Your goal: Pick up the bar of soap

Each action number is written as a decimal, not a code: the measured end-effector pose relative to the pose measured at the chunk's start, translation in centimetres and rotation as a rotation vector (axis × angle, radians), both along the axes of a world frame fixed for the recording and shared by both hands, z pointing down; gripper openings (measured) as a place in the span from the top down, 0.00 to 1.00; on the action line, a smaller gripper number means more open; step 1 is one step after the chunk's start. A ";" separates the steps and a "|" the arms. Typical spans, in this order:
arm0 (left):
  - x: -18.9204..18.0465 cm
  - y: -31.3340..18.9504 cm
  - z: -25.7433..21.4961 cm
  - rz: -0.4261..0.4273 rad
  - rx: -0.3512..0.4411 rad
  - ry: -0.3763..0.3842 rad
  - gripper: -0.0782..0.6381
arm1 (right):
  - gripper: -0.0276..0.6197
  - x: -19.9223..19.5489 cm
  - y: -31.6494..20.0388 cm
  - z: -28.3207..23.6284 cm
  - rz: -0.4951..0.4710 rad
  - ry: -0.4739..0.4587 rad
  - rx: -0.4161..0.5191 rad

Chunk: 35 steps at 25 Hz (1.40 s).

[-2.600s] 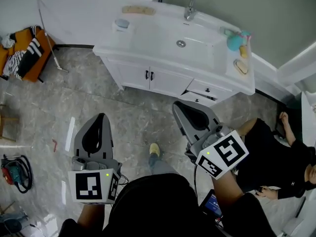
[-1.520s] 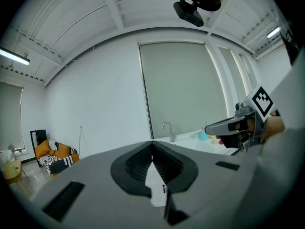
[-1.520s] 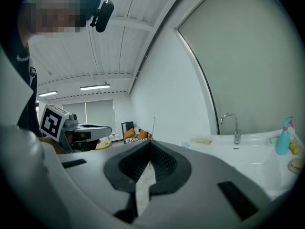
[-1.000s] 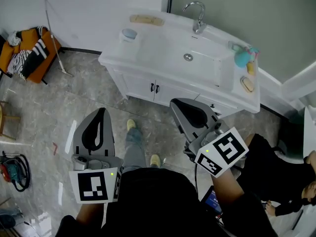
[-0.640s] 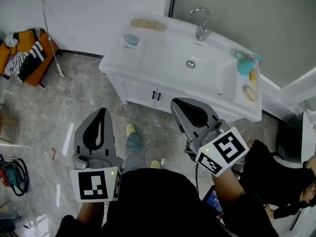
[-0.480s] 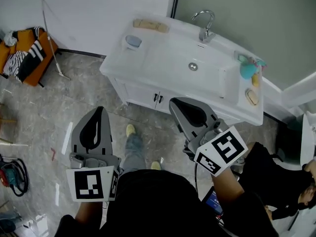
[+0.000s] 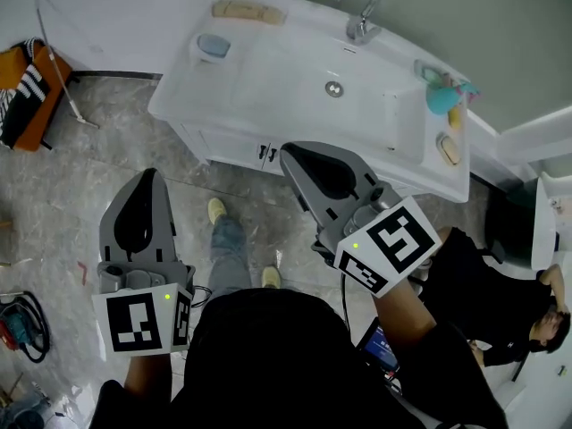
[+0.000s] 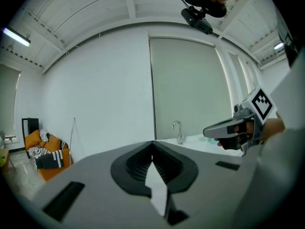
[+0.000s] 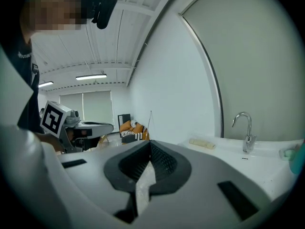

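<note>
Bathroom corner, grey marbled floor [image 7: 71, 177], white vanity desk [image 7: 268, 79] with a sink and faucet [image 7: 357, 12] against the wall. Likely bar of soap [image 7: 447, 147]: pale beige oval at the desk's right end, seemingly in a shallow dish, just beside a teal round thing [image 7: 436, 98]. I can't fully confirm that it is soap.

Left gripper [image 7: 147, 175] is over the floor, well apart from the desk, jaws pressed together, nothing between them. Right gripper [image 7: 288, 150] is at the desk's front edge, also pressed together and empty, well short of the soap.

Handling, judged: the bar is light, rigid and probably slick, worse if wet, and its rounded edges could squirt out of a pinch. Best to take it across the short width at mid-length, pads flat on the long sides.

Counts: two grippers, one oval bar, one teal thing, one blue dish [image 7: 213, 45] at the left, one long beige piece [image 7: 239, 10] at the back left, one faucet.
</note>
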<state>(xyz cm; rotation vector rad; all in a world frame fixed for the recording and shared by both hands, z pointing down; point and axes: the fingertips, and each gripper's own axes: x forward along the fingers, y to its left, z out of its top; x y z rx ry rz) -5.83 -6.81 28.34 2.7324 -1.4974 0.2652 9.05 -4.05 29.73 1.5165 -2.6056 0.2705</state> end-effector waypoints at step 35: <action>-2.0 -19.0 0.1 0.050 -0.057 0.009 0.88 | 0.95 -3.0 -19.0 -0.4 0.020 -0.002 -0.060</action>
